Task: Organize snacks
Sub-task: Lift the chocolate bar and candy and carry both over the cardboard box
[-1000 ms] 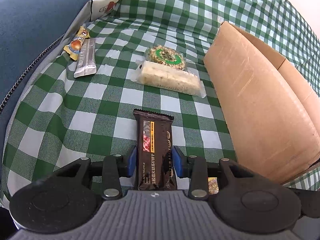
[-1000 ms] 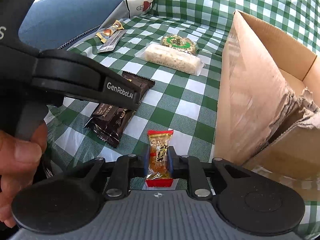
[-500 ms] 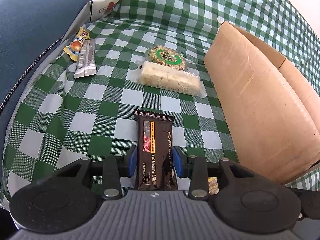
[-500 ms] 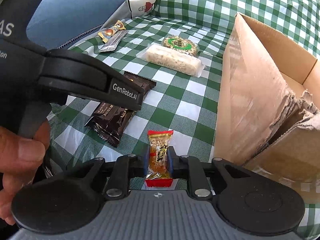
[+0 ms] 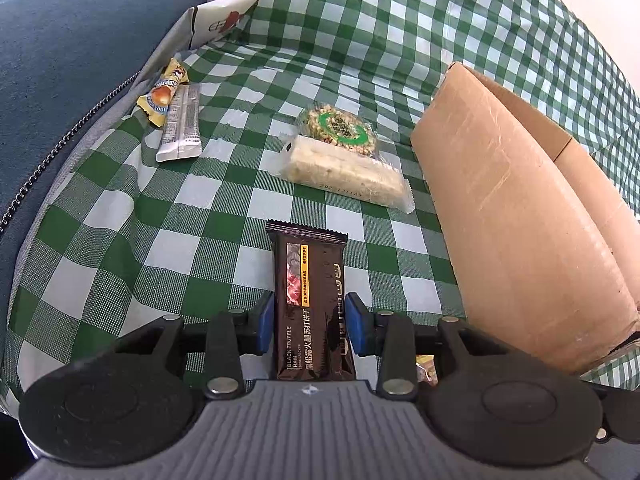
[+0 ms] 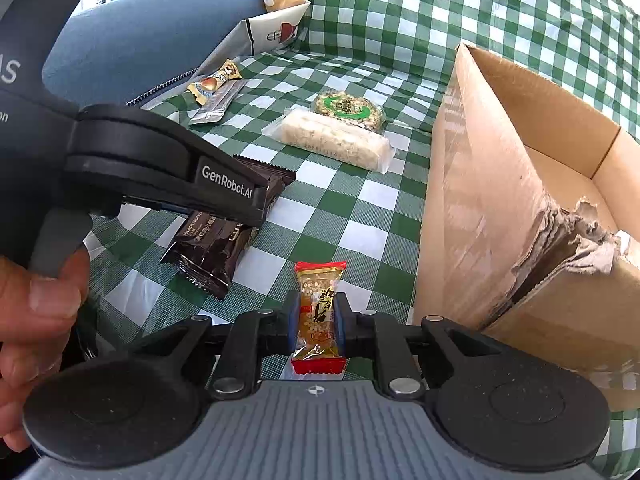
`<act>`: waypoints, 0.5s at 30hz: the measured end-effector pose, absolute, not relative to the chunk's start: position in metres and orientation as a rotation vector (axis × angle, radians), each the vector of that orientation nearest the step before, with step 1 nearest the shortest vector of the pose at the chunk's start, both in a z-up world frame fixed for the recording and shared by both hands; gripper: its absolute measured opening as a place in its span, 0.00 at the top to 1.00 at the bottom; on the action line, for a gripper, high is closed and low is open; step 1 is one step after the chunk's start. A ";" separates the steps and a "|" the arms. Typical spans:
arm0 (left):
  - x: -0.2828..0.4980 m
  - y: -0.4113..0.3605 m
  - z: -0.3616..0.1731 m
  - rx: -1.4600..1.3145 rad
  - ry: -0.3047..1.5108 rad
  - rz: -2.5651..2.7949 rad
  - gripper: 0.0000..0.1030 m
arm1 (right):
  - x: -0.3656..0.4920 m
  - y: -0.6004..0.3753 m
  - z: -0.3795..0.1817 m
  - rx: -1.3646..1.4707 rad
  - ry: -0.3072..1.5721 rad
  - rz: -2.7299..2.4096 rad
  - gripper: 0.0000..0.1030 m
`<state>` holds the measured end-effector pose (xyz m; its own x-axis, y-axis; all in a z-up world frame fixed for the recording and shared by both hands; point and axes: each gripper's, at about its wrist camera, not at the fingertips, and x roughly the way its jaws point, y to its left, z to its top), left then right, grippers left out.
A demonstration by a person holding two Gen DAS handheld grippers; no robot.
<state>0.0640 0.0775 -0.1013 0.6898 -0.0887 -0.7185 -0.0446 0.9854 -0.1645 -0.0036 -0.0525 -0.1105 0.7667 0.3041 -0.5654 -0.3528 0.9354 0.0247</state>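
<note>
My left gripper [image 5: 310, 320] is shut on a dark brown cracker pack [image 5: 310, 280], its blue pads pressing both long sides. In the right wrist view that same pack [image 6: 216, 248] hangs from the left gripper just above the cloth. My right gripper [image 6: 317, 314] is shut on a small amber candy bar with red ends [image 6: 318, 304]. An open cardboard box [image 5: 520, 216] stands to the right of both grippers; its near corner [image 6: 568, 232] is torn. Further back lie a white rice bar [image 5: 344, 170] and a round green-label snack [image 5: 338, 126].
A silver stick pack [image 5: 182, 124] and a yellow candy [image 5: 162, 94] lie at the left beside a blue cushion [image 5: 72, 60]. A printed snack bag [image 5: 224, 16] leans at the back. A hand [image 6: 36, 312] holds the left gripper. Green checked cloth [image 5: 120, 240] covers the surface.
</note>
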 end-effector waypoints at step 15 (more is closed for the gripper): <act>0.060 0.082 -0.095 -0.218 0.766 -0.029 0.61 | -0.018 -0.058 -0.094 -0.068 0.514 0.356 0.82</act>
<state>0.0602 0.0819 -0.0946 0.7217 -0.1052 -0.6842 -0.0534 0.9770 -0.2066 -0.0185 -0.0576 -0.0937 0.8111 0.3159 -0.4923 -0.3499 0.9365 0.0244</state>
